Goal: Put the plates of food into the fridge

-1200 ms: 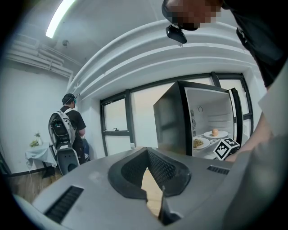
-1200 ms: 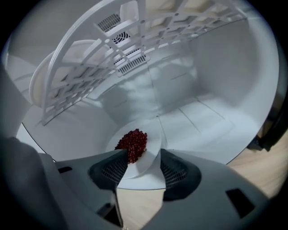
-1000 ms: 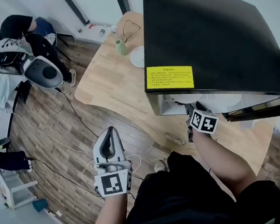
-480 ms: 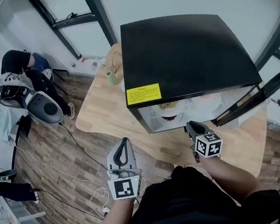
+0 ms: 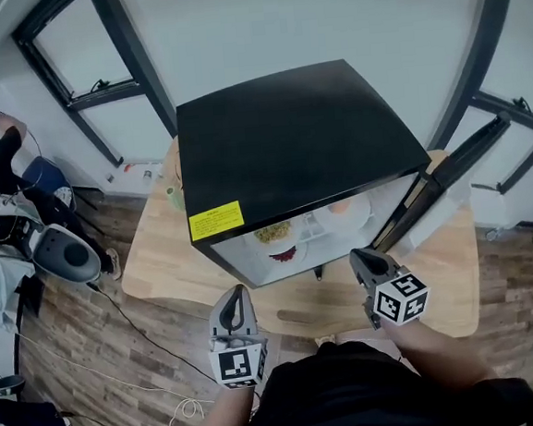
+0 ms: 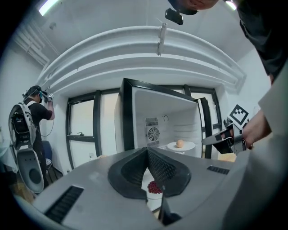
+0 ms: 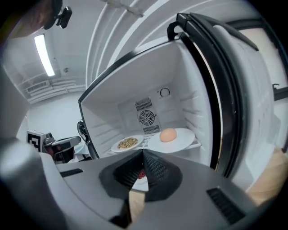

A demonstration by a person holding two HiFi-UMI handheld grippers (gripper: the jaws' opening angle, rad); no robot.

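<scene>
Left claw point(image 5: 235, 314), head view: shut, empty, short of the open fridge point(image 5: 288, 141) on the surface point(image 5: 155, 263). Right claw point(image 5: 364, 268) sits beside the door point(image 5: 448, 168), jaws just closed on nothing.

Left gripper view: berry plate point(image 6: 154, 187) straight ahead of the claw.

Right gripper view: grain plate point(image 7: 127, 143) and plate with a round orange item point(image 7: 173, 137) ahead, shelved.

Count: three plates inside, two claws, one fridge.

Judged next: swing the door shut gently so the plates don't slide.

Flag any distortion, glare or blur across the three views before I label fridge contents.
Head view: wide-angle bowing of the window frames; fridge top reads flat black, interior plates legible. Left gripper view: heavy fisheye, dark vignette, ceiling light clipped. Right gripper view: fridge door curves, light strip blown out, plate with the round food sharp.
</scene>
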